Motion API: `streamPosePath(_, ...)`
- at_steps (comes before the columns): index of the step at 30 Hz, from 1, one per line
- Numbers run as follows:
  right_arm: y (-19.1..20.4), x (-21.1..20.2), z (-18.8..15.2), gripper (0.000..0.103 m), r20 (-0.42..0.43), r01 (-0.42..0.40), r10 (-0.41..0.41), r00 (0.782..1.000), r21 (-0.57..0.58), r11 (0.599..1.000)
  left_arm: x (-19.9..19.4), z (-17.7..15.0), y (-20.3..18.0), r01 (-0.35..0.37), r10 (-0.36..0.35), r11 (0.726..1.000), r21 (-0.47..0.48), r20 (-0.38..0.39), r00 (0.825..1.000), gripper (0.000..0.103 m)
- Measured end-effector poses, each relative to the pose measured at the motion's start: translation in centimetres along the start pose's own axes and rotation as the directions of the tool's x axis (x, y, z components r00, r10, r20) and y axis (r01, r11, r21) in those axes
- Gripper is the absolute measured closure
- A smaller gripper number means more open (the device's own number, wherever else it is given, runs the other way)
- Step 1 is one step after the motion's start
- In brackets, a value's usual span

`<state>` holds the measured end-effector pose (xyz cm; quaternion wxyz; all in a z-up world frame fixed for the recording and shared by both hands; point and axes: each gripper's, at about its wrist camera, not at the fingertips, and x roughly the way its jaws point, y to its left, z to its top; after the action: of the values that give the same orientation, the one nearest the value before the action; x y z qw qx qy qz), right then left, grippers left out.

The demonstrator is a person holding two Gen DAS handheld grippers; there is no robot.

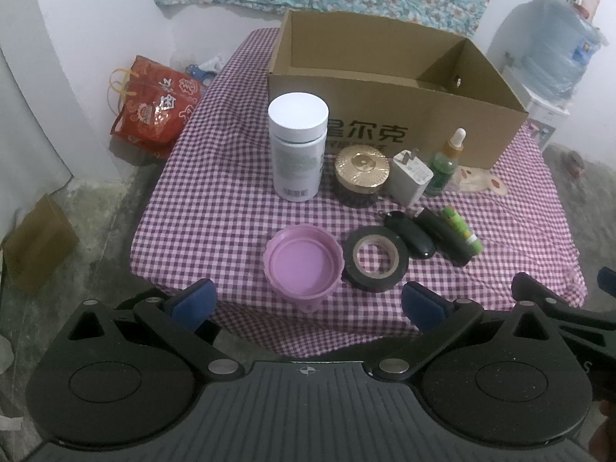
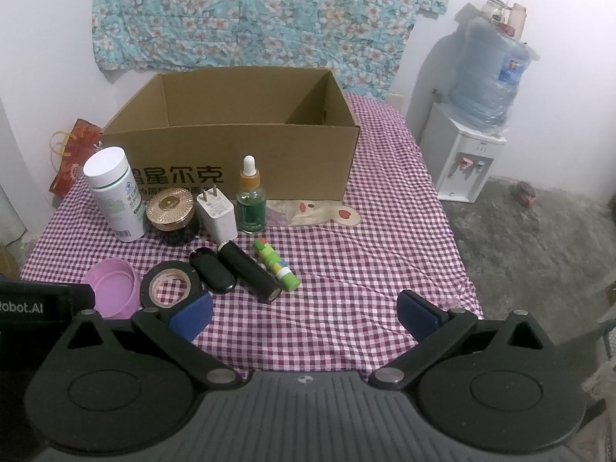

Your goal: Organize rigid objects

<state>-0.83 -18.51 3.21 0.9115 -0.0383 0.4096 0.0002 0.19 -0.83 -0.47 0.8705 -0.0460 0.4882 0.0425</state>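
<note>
Left wrist view: set at the near edge of the table (image 1: 215, 208), facing the box (image 1: 385, 115) from its left front, angled down, close to the lid (image 1: 303, 265) and tape (image 1: 375, 258). Right wrist view: set further right, facing the box (image 2: 246, 146) squarely. Both views share the box, the table (image 2: 365, 250) and the objects on it.

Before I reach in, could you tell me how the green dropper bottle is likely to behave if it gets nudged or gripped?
The green dropper bottle stands upright, tall and narrow, so a nudge near its white bulb would probably tip it. It looks like glass: likely stiff, smooth, possibly slippery and breakable. The white charger stands close beside it, so a fall that way might knock it.
</note>
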Motion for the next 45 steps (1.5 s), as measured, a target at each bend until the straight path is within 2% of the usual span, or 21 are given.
streamPosePath(8, -0.1, 0.2, 0.0, 0.000, 0.000, -0.007, 0.007, 1.000, 0.008, 1.000, 0.4, 0.2, -0.4, 0.000, 0.000, 1.000, 0.013, -0.006, 1.000, 0.000)
streamPosePath(15, -1.3, 1.1, 0.1, 0.000, 0.011, -0.044, 0.044, 0.999, 0.039, 0.998, 1.2, 0.3, -1.0, 0.019, -0.019, 0.999, 0.044, -0.005, 1.000, 0.000)
streamPosePath(22, -3.4, 2.3, 0.8, 0.000, 0.043, -0.106, 0.103, 0.994, 0.063, 0.992, 2.1, 0.9, -2.9, 0.077, -0.080, 0.990, 0.118, 0.023, 0.997, 0.002)
streamPosePath(25, -4.8, 3.5, 1.8, 0.005, 0.047, -0.149, 0.145, 0.988, 0.083, 0.985, 2.7, 1.5, -4.0, 0.116, -0.122, 0.982, 0.151, 0.031, 0.992, 0.003)
streamPosePath(28, -6.3, 5.6, 2.7, 0.011, 0.027, -0.213, 0.211, 0.977, 0.115, 0.970, 3.5, 2.1, -5.6, 0.169, -0.180, 0.965, 0.199, 0.035, 0.983, 0.005)
streamPosePath(30, -6.9, 6.9, 3.0, 0.021, 0.015, -0.249, 0.249, 0.968, 0.124, 0.961, 4.1, 2.3, -6.4, 0.193, -0.206, 0.954, 0.230, 0.034, 0.978, 0.006)
streamPosePath(33, -7.6, 9.2, 3.4, 0.031, -0.023, -0.310, 0.316, 0.949, 0.139, 0.941, 5.3, 2.6, -7.8, 0.236, -0.249, 0.934, 0.269, 0.017, 0.968, 0.012)
streamPosePath(38, -7.3, 12.5, 3.9, 0.037, -0.091, -0.402, 0.416, 0.905, 0.142, 0.905, 7.7, 2.8, -9.7, 0.279, -0.282, 0.906, 0.318, -0.036, 0.959, 0.028)
streamPosePath(40, -7.0, 13.5, 4.1, 0.040, -0.113, -0.425, 0.439, 0.891, 0.127, 0.896, 8.5, 2.7, -10.2, 0.289, -0.287, 0.898, 0.333, -0.057, 0.956, 0.036)
streamPosePath(45, -5.9, 15.7, 4.8, 0.052, -0.174, -0.463, 0.473, 0.863, 0.101, 0.881, 9.9, 2.9, -11.5, 0.316, -0.303, 0.881, 0.353, -0.094, 0.948, 0.047)
